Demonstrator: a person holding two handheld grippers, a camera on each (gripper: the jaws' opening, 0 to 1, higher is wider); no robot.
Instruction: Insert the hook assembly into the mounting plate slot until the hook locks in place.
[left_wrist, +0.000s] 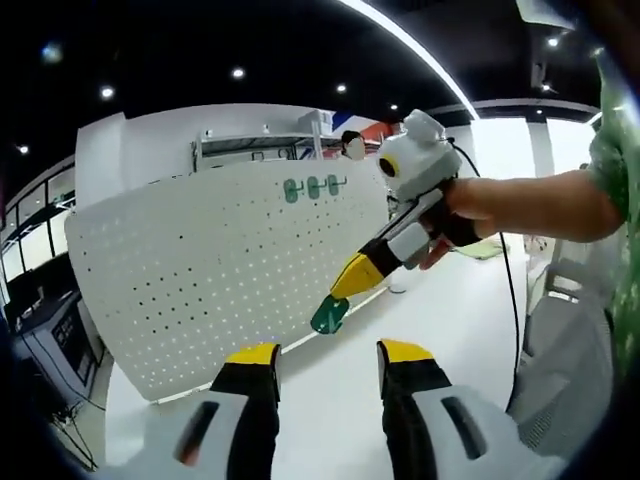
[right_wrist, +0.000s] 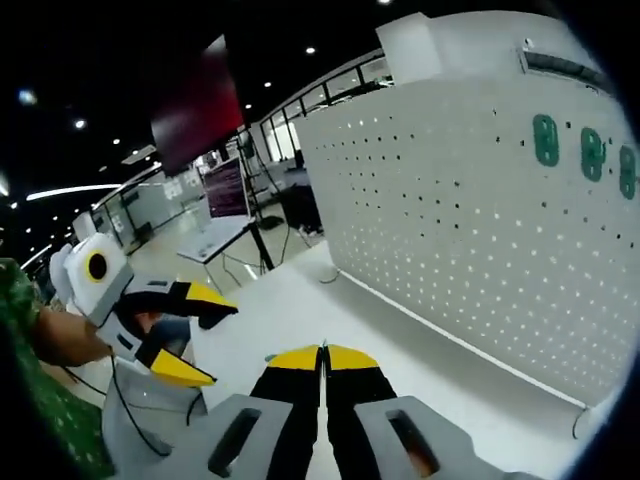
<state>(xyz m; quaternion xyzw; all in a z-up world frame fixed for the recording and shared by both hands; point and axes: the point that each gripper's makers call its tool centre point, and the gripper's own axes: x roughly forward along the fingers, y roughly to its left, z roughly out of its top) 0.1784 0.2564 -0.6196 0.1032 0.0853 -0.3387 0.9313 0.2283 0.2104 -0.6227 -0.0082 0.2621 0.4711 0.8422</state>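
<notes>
A white perforated mounting plate (left_wrist: 200, 270) stands upright on the white table. Three green hooks (left_wrist: 313, 187) hang near its top edge. In the left gripper view, my right gripper (left_wrist: 342, 293) comes in from the right, held by a hand, shut on a green hook (left_wrist: 330, 315) just in front of the plate's lower right part. My left gripper (left_wrist: 330, 353) is open and empty below it. In the right gripper view the right gripper (right_wrist: 322, 355) has its jaws closed together, the plate (right_wrist: 470, 230) with its green hooks (right_wrist: 590, 150) lies to the right, and the left gripper (right_wrist: 205, 340) stands open at left.
The white table (left_wrist: 440, 330) runs along the plate's foot. A monitor on a stand (right_wrist: 226, 190) and a desk stand behind the table. A person's arm (left_wrist: 530, 205) in a green sleeve reaches in. A black cable (left_wrist: 505, 290) hangs from the right gripper.
</notes>
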